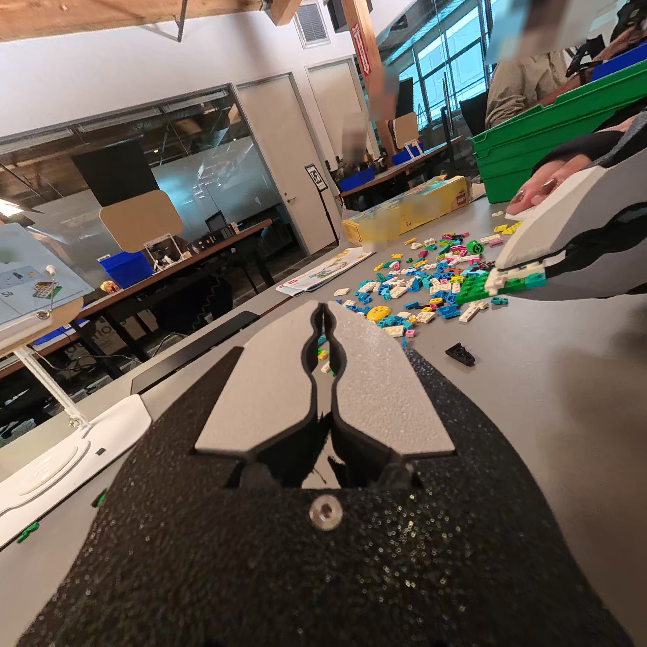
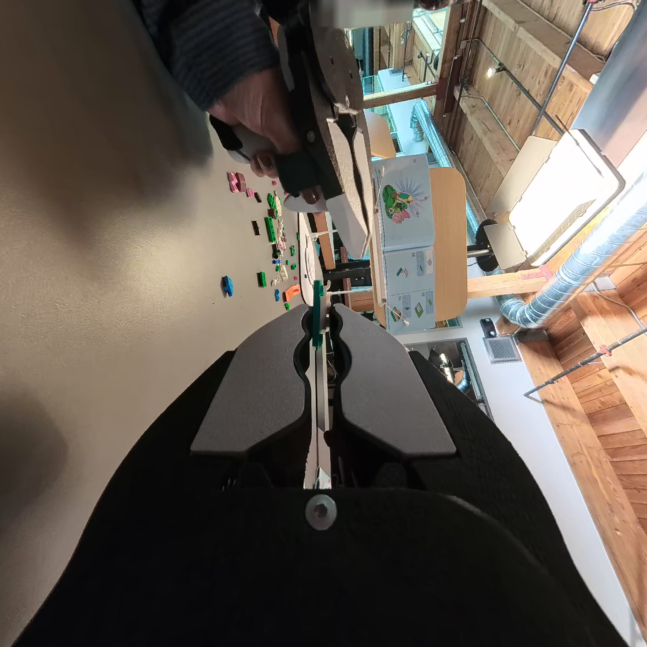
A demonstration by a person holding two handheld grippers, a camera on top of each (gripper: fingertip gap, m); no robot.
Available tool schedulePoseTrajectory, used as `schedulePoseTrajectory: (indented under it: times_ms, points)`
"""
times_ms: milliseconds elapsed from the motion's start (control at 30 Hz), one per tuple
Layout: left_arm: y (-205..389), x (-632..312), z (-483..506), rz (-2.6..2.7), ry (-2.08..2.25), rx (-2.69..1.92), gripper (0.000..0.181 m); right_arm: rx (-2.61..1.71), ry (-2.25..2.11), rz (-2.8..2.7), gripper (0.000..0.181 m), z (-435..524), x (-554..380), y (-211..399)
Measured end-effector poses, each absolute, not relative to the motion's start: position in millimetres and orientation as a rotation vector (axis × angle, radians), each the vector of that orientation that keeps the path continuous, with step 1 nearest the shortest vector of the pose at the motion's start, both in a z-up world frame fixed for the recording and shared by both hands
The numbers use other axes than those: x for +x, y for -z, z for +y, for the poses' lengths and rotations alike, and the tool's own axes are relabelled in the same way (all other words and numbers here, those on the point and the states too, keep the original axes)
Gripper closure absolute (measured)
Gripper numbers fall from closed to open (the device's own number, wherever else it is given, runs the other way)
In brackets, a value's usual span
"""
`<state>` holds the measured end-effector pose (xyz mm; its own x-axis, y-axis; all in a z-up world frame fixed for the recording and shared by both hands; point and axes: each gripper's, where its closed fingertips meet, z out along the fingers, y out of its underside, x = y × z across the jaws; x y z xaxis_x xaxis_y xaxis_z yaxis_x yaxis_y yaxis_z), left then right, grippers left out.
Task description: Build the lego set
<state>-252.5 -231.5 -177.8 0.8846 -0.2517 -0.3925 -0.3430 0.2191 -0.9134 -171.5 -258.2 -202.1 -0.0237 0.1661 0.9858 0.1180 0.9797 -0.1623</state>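
My left gripper (image 1: pixel 324 308) is shut, its tips touching, raised over the grey table (image 1: pixel 525 437) just short of the pile of loose bricks (image 1: pixel 420 280). It also shows in the right wrist view (image 2: pixel 360 245), held by a hand. My right gripper (image 2: pixel 320 315) is shut on a green plate assembly (image 2: pixel 318 308) seen edge-on, with white pieces on it. The left wrist view shows that gripper (image 1: pixel 499 271) at the right, holding the green plate with white and teal bricks (image 1: pixel 479 287) just above the pile. A black wedge piece (image 1: pixel 460 354) lies alone on the table.
A yellow box (image 1: pixel 409 213) and a flat booklet (image 1: pixel 325 271) lie beyond the pile. Green bins (image 1: pixel 560 140) stand at the far right. An open instruction booklet (image 2: pixel 408 245) sits on a stand with a white base (image 1: pixel 70 455). Green, blue, orange and pink pieces (image 2: pixel 269 227) lie scattered. Left tips to right tips: about 9 cm.
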Motion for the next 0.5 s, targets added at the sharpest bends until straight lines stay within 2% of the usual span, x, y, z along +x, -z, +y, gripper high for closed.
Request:
schedulePoseTrajectory:
  times_ms: [500]
  points:
    - [184.3,-250.8,-228.5,0.535,-0.055,-1.402,0.181,-0.229,-0.006,-1.595,0.175,-254.7,-173.1,203.0]
